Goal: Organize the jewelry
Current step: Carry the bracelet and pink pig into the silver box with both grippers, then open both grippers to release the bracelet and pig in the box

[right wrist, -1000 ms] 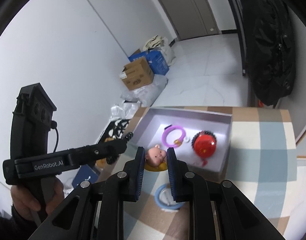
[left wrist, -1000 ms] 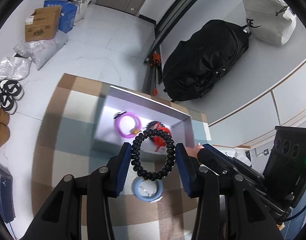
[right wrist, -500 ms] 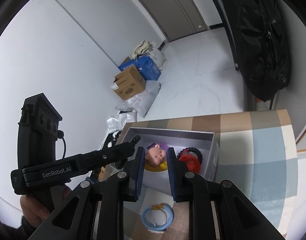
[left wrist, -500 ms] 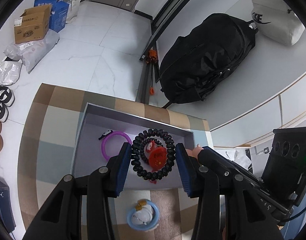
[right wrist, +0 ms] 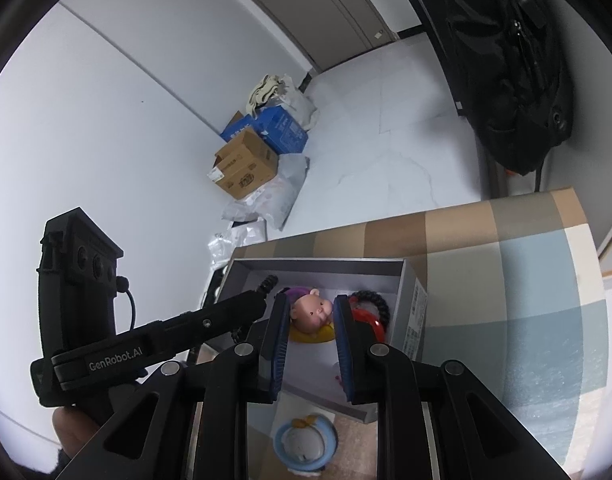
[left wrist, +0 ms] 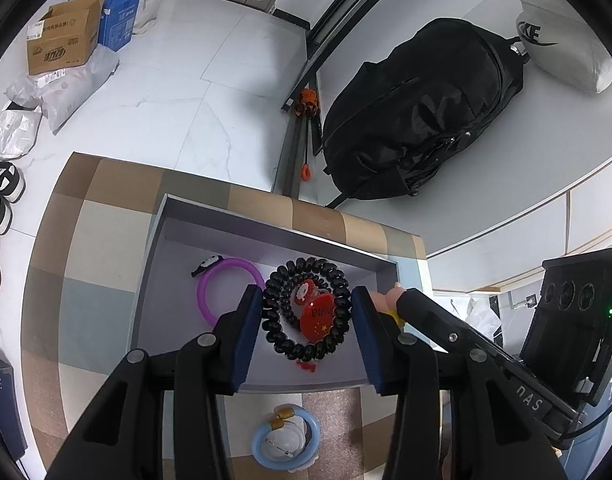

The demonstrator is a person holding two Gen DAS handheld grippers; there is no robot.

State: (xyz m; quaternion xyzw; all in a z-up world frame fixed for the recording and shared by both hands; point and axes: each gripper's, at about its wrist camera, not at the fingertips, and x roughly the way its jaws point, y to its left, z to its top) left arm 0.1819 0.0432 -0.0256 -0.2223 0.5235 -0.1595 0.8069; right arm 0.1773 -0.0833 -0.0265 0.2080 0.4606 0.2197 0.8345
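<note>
Letting go cleanly is the job here, I judge. The left gripper (left wrist: 306, 304) hangs over the right part of the grey box (left wrist: 265, 220) with the black coil bracelet (left wrist: 273, 316) between its jaws. They stand partly spread and have just been opening. Spread them fully before lifting away, so the springy coil drops flat and does not snag on a pad.

The right gripper (right wrist: 306, 300) pinches a small doll charm (right wrist: 310, 309) above the same box. Lower it to a bare patch left of the red badge (left wrist: 320, 316), clear of the purple ring (left wrist: 209, 296), then release.

A blue ring (left wrist: 285, 444) waits on the cloth, near side of the box.

Whether the left pads press the coil or merely flank it I cannot tell. The doll's yellow base is mostly hidden by the fingers, and the red badge is half covered by the coil.
</note>
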